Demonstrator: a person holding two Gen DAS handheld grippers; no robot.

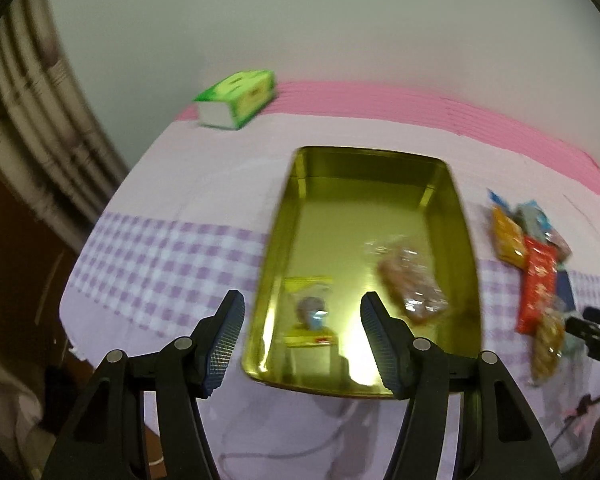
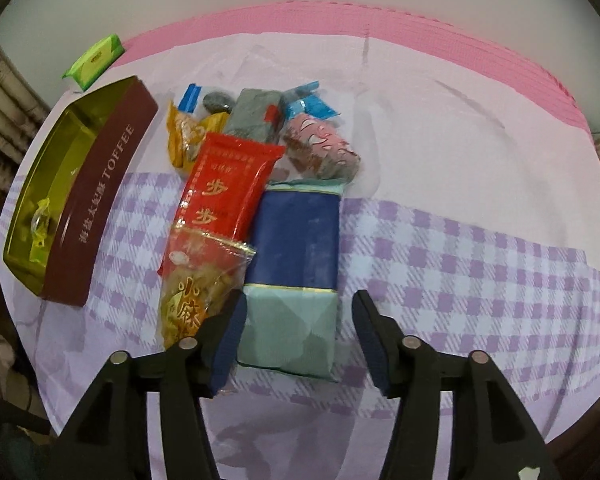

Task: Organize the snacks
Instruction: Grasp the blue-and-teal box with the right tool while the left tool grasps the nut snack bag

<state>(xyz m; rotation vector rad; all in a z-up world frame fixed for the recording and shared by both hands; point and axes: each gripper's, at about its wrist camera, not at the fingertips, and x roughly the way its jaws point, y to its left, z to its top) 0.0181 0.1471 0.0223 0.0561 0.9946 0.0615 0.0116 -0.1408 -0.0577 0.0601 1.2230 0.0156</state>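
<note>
A gold-lined toffee tin (image 1: 448, 184) lies open on the table; it also shows in the right wrist view (image 2: 100, 200) with maroon sides. Inside it are a yellow-wrapped snack (image 1: 310, 308) and a clear pack of brown snack (image 1: 412, 284). My left gripper (image 1: 302, 344) is open and empty over the tin's near end. A pile of snacks lies right of the tin: a red pack (image 2: 228, 184), a clear pack of yellow snack (image 2: 196, 292), a blue and teal pack (image 2: 296, 264), several smaller ones. My right gripper (image 2: 296, 340) is open around the teal end.
A green tissue pack (image 1: 236, 98) lies at the table's far left, also in the right wrist view (image 2: 94, 60). The cloth is lilac check (image 2: 480, 264) with a pink band (image 2: 420, 28) at the far edge. The wall is behind. Pipes (image 1: 28, 120) run at the left.
</note>
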